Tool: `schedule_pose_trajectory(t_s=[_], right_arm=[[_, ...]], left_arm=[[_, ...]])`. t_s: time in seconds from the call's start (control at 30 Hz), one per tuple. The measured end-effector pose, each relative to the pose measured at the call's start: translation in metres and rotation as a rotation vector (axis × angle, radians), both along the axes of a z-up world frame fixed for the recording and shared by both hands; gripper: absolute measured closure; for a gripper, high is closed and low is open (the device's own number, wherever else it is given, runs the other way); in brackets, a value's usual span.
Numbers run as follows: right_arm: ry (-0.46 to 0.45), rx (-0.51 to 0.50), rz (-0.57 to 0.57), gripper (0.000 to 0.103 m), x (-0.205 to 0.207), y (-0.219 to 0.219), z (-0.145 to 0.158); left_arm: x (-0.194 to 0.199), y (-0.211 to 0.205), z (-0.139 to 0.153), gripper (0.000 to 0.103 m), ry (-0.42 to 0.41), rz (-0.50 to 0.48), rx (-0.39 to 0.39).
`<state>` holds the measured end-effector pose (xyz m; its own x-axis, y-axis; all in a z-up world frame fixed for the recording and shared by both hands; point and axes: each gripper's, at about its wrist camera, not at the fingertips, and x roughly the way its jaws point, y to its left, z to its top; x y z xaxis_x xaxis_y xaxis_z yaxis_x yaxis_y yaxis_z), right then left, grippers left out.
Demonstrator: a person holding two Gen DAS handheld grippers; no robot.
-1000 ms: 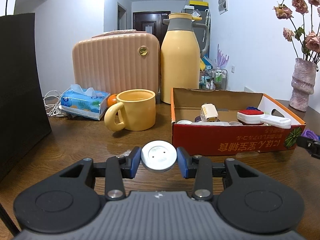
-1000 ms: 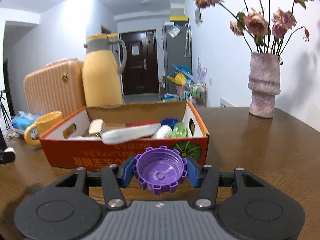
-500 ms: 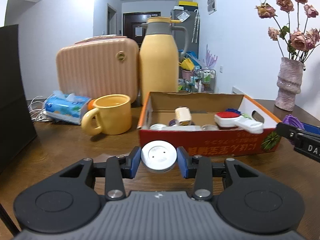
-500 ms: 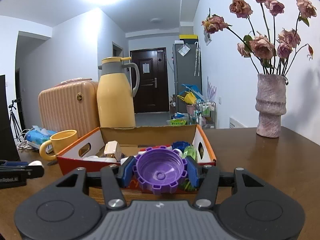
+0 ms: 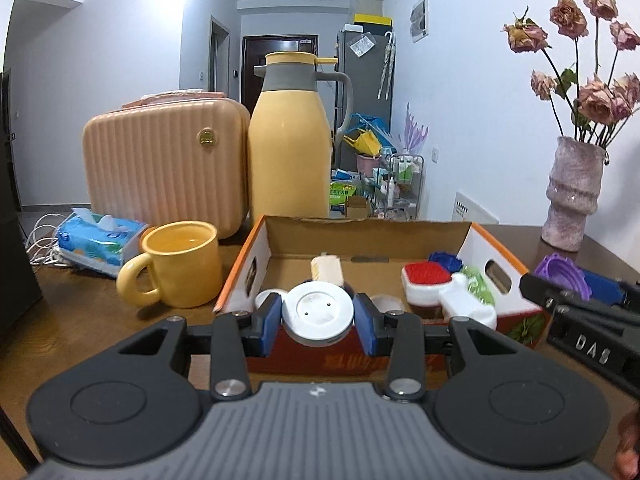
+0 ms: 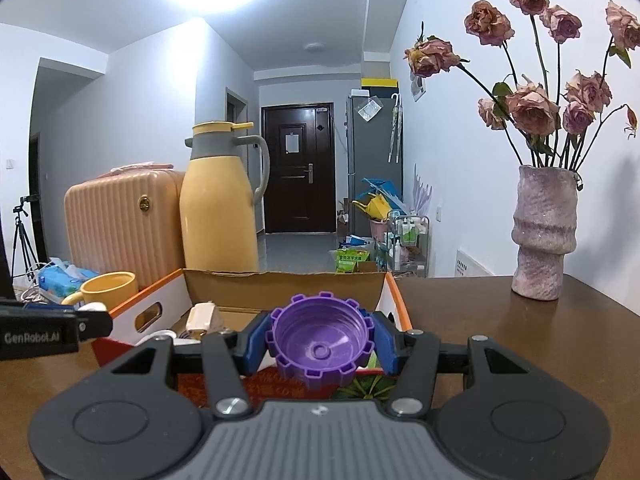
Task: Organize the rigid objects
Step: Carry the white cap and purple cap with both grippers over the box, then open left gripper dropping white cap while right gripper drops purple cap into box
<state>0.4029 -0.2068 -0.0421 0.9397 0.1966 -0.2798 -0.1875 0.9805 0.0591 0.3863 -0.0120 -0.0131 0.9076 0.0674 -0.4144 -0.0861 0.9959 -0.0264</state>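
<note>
Gripping caps, both grippers (left (image 5: 318, 317), right (image 6: 320, 344)) tilt slightly downward.

Both grippers, left gripper (image 5: 318, 317) and right gripper (image 6: 320, 343), are black with ribbed grey bodies; fingers (image 5: 267, 322) carry blue pads. Silver screws stud the linkages; white lettering marks the sides.

The open-topped red and orange cardboard box (image 5: 472, 236) is clear from above, with bare floor at its back. A yellow ceramic mug (image 5: 180, 264) crowds its left wall; a tall yellow thermos jug (image 5: 290, 148) stands behind. Bare brown wooden table (image 6: 500, 328) stretches right towards a pink textured vase (image 6: 544, 232).
</note>
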Motion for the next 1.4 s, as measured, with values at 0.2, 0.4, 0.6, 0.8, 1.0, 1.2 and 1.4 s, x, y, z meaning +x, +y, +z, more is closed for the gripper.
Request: schedule_pose_trajectory(t_s=[0.2, 0.4, 0.6, 0.8, 1.0, 1.2, 1.4], right_arm=[[-0.008, 0.002, 0.005, 0.050, 0.022, 0.000, -0.002], [-0.006, 0.012, -0.002, 0.050, 0.046, 0.002, -0.005], [0.001, 0.008, -0.004, 0.050, 0.071, 0.008, -0.010], [0.018, 0.010, -0.018, 0.050, 0.097, 0.012, -0.015], [0.044, 0.020, -0.035, 0.050, 0.120, 0.013, -0.021], [0.061, 0.008, -0.031, 0.050, 0.133, 0.013, -0.024], [0.114, -0.001, -0.013, 0.049, 0.138, 0.010, -0.028]], left_arm=[[0.025, -0.003, 0.000, 0.063, 0.002, 0.015, -0.028], [0.051, -0.003, -0.002, 0.063, 0.004, 0.031, -0.041], [0.080, -0.001, -0.006, 0.063, 0.014, 0.049, -0.047], [0.104, -0.001, -0.012, 0.063, 0.024, 0.055, -0.034], [0.126, 0.001, -0.017, 0.063, 0.039, 0.060, -0.024], [0.140, 0.010, -0.022, 0.063, 0.062, 0.057, -0.013], [0.144, 0.017, -0.028, 0.056, 0.088, 0.032, -0.028]])
